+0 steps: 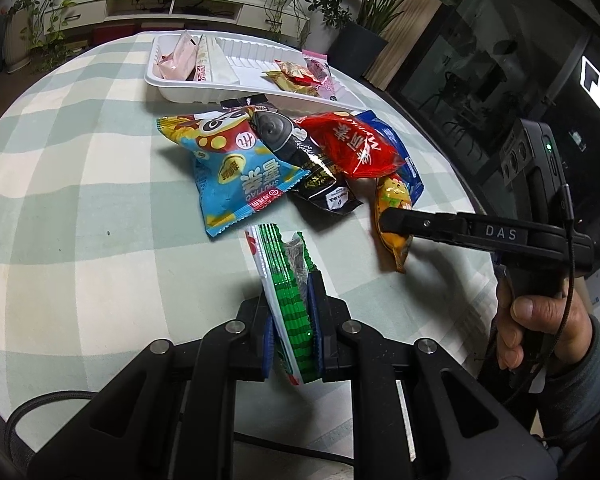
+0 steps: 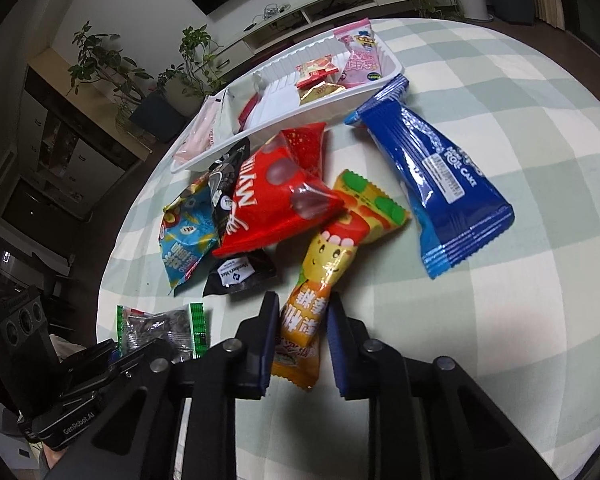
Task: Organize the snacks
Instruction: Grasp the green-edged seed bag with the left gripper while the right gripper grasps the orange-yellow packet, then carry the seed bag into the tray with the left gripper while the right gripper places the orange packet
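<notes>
Left tongs [image 1: 292, 332]: pads pressed onto a green-edged packet [image 1: 286, 280], held on edge, its long axis running straight out along the fingers. Packet is clear of the table [image 1: 80, 200] at the near edge.

Right tongs [image 2: 302, 344]: fingers straddle the near end of an orange packet [image 2: 320, 280]. Left pad touches it; a gap shows on the right side, so spread or just closing, not yet a firm pinch. Packet's long axis lies along the fingers, pointing away toward the pile, far end tucked by the red bag [image 2: 276, 204]. It seems to rest on the table.

Mid-table pile: light-blue bag [image 1: 236, 172], black packet [image 1: 300, 160], red bag, dark-blue roll cake [image 2: 440, 184], overlapping, near the right tongs.

Far edge: white tray [image 1: 260, 98], divided, lying crosswise. Pink packets [image 1: 176, 62] in its left end, small red and gold sweets [image 1: 294, 76] at the right, middle compartment bare.

Judgement: both packets go to the tray, straight ahead beyond the pile. The left tongs already have their load and a clear line to the bare compartment.
</notes>
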Demonstrator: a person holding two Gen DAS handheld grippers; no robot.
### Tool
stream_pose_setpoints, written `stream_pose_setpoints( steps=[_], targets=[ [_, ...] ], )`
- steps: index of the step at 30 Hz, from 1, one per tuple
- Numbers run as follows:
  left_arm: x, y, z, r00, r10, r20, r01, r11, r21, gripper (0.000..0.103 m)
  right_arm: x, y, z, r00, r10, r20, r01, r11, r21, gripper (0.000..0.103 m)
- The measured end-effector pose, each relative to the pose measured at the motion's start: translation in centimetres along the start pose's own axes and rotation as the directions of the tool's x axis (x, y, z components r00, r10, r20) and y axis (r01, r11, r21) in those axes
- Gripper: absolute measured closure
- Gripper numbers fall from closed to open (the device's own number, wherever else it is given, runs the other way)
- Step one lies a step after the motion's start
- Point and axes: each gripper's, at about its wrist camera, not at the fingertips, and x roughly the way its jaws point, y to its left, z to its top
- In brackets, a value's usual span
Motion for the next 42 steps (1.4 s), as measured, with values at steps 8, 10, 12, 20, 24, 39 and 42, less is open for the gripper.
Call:
stream_pose_setpoints(
  steps=[8,10,12,20,24,39,42],
  targets=[
    [-0.5,0.0,-0.1,1.0,-0.015,0.011,0.015,1.0,-0.013,0.09,-1.9,-1.1,-1.6,1.0,0.015,0.004,-0.015,1.0,0.021,0.087],
    [-0.5,0.1,-0.1,1.0,-0.019,0.011,0.019,1.0,-0.015,0.09,-2.4,-1.4,-1.9,1.0,0.016,0.008,-0.016,0.999,0.029,0.087],
    [-0.6,0.0,-0.2,1.0,-0.024,0.012,0.024,1.0,-0.016,0.09,-3.0,-1.5,-2.2,1.0,0.02,0.016,-0.02,0.999,0.031,0.088],
    [-1.3,0.2,-0.2,0.999,-0.03,0.031,0.031,0.999,-0.025,0.09,-4.6,-2.0,-2.6,0.999,0.019,0.039,-0.02,0.999,0.034,0.089],
    [-1.9,0.3,0.0,0.998,-0.039,0.044,0.04,0.999,-0.032,0.09,-5.7,-2.0,-2.9,0.998,0.026,0.053,-0.027,0.999,0.026,0.089],
    [-6.5,3.7,6.2,0.985,-0.055,0.163,0.07,0.994,-0.088,0.09,-10.9,-4.5,2.8,0.977,-0.023,0.212,0.02,1.0,0.015,0.089],
    [-6.9,3.7,9.6,0.982,-0.05,0.181,0.062,0.996,-0.057,0.09,-11.6,-3.3,5.9,0.968,-0.015,0.251,0.026,0.999,-0.038,0.089]
  ],
)
